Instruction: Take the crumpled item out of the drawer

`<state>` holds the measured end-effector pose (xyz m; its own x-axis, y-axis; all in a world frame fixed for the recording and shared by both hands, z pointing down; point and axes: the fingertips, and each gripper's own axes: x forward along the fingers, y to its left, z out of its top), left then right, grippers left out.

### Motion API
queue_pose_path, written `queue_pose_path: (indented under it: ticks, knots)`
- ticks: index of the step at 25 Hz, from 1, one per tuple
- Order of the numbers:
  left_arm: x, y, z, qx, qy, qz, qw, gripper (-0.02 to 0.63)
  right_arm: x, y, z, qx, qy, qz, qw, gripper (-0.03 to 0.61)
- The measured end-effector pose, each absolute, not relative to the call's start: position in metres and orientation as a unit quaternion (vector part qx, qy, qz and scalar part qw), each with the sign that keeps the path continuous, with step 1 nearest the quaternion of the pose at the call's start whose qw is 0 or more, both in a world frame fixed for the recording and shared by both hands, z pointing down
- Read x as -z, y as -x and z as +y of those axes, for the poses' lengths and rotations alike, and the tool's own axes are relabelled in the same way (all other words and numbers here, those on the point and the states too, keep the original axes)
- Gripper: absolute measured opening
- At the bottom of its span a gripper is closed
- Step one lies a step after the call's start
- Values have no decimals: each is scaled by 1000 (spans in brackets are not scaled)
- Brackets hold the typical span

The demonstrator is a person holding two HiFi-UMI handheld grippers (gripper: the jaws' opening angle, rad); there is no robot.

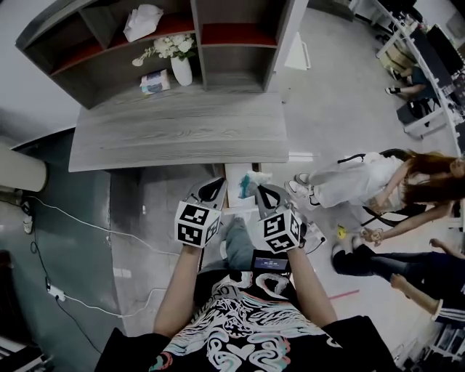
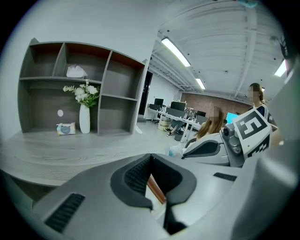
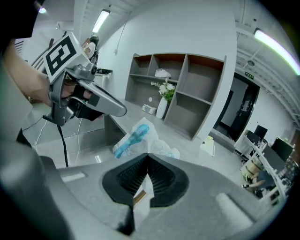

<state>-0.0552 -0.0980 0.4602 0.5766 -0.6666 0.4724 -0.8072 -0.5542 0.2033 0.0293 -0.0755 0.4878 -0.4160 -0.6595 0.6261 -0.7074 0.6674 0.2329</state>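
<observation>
The crumpled item (image 1: 253, 182), a white wrapper with blue print, lies in the open white drawer (image 1: 234, 173) under the grey desk's front edge. My left gripper (image 1: 216, 182) is shut and empty, just left of the drawer. My right gripper (image 1: 263, 191) is also shut, its tips right beside the wrapper. In the right gripper view the crumpled item (image 3: 137, 138) sits just past the right gripper (image 3: 147, 154), and the left gripper (image 3: 96, 101) hangs above it to the left. In the left gripper view the left gripper (image 2: 151, 155) is shut, with the crumpled item (image 2: 176, 151) and right gripper (image 2: 206, 149) beyond.
The grey desk (image 1: 182, 131) carries a shelf unit with a vase of flowers (image 1: 179, 59), a tissue pack (image 1: 155, 81) and a white bundle (image 1: 143, 20). People (image 1: 378, 182) sit on the floor at the right. Cables (image 1: 73, 218) run across the floor at the left.
</observation>
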Motion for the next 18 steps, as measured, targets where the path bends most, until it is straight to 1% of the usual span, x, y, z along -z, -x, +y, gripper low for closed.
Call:
queue_pose_path:
  ticks: [11, 18]
  knots:
    - [-439, 56, -80, -154, -865, -439, 187, 0, -471, -36, -56, -35, -420, -844, 331, 8]
    - [-438, 54, -73, -151, -865, -441, 184, 0, -473, -41, -49, -41, -424, -843, 328, 8]
